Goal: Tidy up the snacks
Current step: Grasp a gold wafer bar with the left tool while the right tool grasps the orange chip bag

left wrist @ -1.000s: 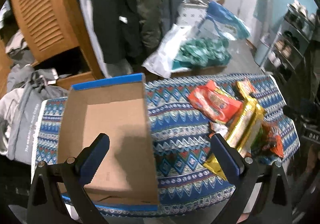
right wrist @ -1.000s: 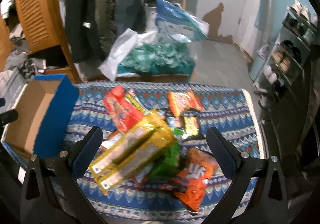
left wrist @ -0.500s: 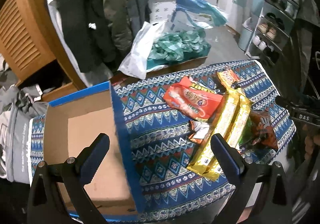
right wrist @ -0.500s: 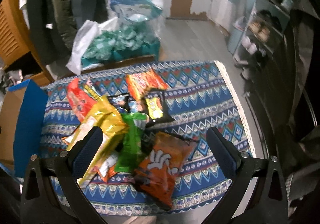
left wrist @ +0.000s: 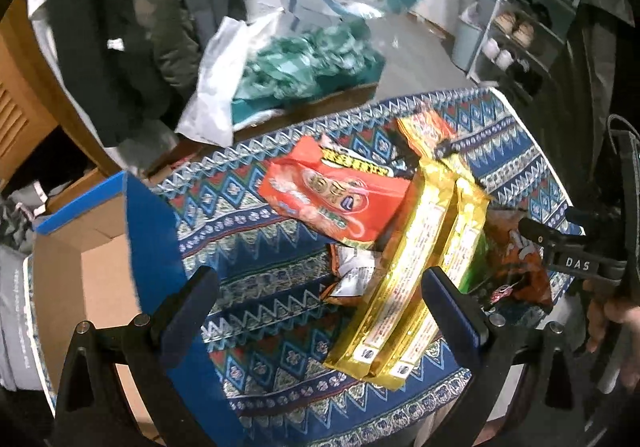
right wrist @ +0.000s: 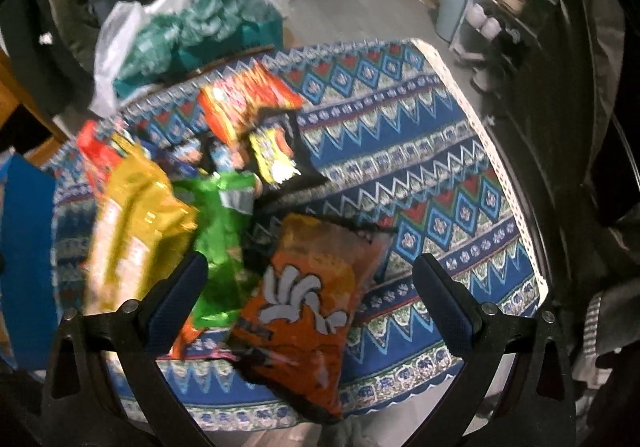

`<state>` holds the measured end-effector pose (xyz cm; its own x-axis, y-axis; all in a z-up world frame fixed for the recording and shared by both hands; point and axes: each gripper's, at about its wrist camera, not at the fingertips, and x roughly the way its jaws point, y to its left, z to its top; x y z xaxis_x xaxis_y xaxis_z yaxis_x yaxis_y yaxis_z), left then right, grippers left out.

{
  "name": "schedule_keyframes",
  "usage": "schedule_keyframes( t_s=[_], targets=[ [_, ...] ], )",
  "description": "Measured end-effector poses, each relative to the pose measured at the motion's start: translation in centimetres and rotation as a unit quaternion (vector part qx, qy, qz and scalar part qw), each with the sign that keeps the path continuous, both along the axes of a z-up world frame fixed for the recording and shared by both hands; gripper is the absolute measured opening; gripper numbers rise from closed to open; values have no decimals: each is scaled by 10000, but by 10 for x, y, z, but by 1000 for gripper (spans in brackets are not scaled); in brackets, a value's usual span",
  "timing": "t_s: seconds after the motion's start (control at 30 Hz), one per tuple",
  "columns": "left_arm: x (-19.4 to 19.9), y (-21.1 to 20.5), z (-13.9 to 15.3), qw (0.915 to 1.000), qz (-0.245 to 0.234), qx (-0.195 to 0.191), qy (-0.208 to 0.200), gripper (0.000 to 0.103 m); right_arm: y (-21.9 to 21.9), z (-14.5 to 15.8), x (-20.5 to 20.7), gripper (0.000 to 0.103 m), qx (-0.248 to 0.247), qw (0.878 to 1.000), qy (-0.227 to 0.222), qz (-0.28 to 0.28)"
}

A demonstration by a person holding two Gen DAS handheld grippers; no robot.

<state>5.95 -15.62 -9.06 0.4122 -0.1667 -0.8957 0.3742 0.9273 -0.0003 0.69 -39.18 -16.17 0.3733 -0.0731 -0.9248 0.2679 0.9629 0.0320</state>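
A pile of snack packets lies on the patterned tablecloth [left wrist: 256,259]. In the left wrist view I see a red packet [left wrist: 332,199], two long gold packets [left wrist: 416,283] and an orange packet [left wrist: 516,267]. My left gripper [left wrist: 320,311] is open and empty above the cloth, beside the gold packets. An open cardboard box with blue sides [left wrist: 96,287] stands at the left. In the right wrist view my right gripper [right wrist: 310,299] is open and empty over the orange packet [right wrist: 308,295], with a green packet [right wrist: 224,231] and the gold packets [right wrist: 132,231] to its left.
An orange-red packet [right wrist: 244,99] and a yellow-black one [right wrist: 276,155] lie further back. Behind the table are plastic bags of green items [left wrist: 296,63], hanging coats [left wrist: 120,27] and a shoe rack [left wrist: 532,19]. The other gripper [left wrist: 576,247] shows at the right edge.
Both grippers have swung to the right. The left view now centres on the snack pile instead of the box. The right gripper has come down closer over the orange packet.
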Motion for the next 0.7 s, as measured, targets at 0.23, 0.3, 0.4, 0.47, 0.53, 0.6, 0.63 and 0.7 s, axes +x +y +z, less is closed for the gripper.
schedule_keyframes(
  t_s=[0.23, 0.3, 0.4, 0.47, 0.53, 0.6, 0.63, 0.7],
  targets=[
    [6, -11, -31, 9997, -157, -15, 165, 102, -6, -27, -5, 97, 89, 9996, 280, -49],
    [8, -15, -42, 9995, -172, 72, 251, 102, -8, -32, -5, 97, 191, 9993, 307, -84],
    [8, -20, -58, 9988, -210, 134, 414, 102, -8, -36, -3, 95, 256, 9991, 328, -82],
    [7, -22, -64, 9985, -269, 183, 448, 102, -7, -41, 0, 90, 243, 9990, 371, -30],
    [6, -25, -69, 9981, -332, 254, 442, 102, -6, -47, 2, 84, 321, 9986, 426, 21],
    [7, -26, -72, 9979, -347, 290, 462, 102, -4, -51, 4, 76, 392, 9981, 475, 89],
    [8, -26, -74, 9978, -341, 293, 485, 102, -4, -52, 4, 74, 394, 9980, 480, 108],
    [10, -26, -78, 9976, -333, 306, 521, 102, -1, -52, 3, 65, 334, 9982, 446, 205]
  ],
)
